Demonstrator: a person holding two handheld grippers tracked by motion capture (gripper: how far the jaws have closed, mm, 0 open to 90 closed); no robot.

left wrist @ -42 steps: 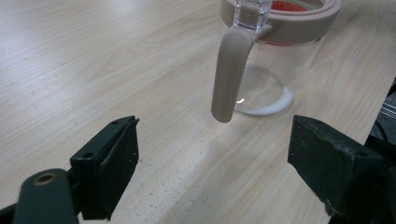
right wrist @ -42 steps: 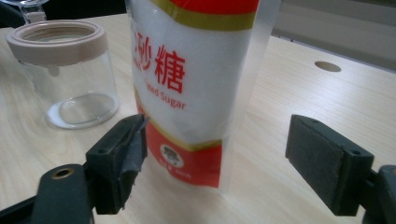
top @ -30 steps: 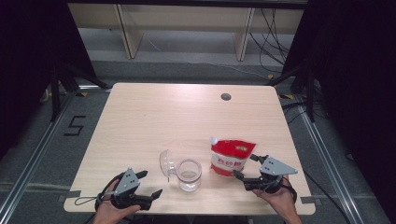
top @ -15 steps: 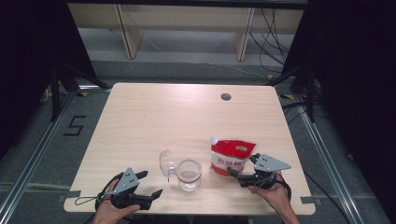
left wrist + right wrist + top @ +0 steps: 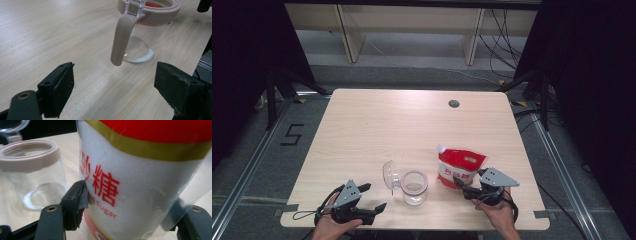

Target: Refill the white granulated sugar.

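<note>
On the wooden surface, the sugar pouch stands near the front right, just beside the clear jar, whose hinged lid is swung open to its left. The right gripper has its jaws around the pouch's lower part; they have just been closing, and in the right gripper view both pads meet the bag's sides, clamping it. The left gripper rests at the front left, jaws wide apart with nothing between them, aimed toward the jar's beige handle.
</note>
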